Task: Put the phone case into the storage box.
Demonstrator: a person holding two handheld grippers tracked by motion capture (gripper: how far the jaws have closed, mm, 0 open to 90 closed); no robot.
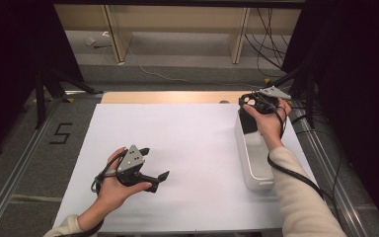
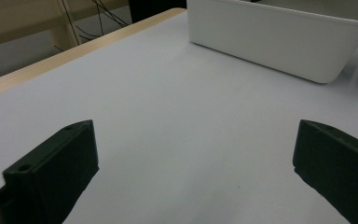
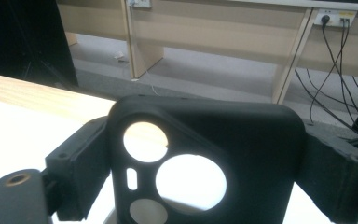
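Right gripper (image 1: 254,101) grasps phone case (image 3: 205,158) over bin (image 1: 254,165); left gripper (image 1: 154,165) released. Case could miss if dropped off-centre.

The right tool (image 3: 205,163) clamps a black phone case (image 3: 242,154) between its jaws.
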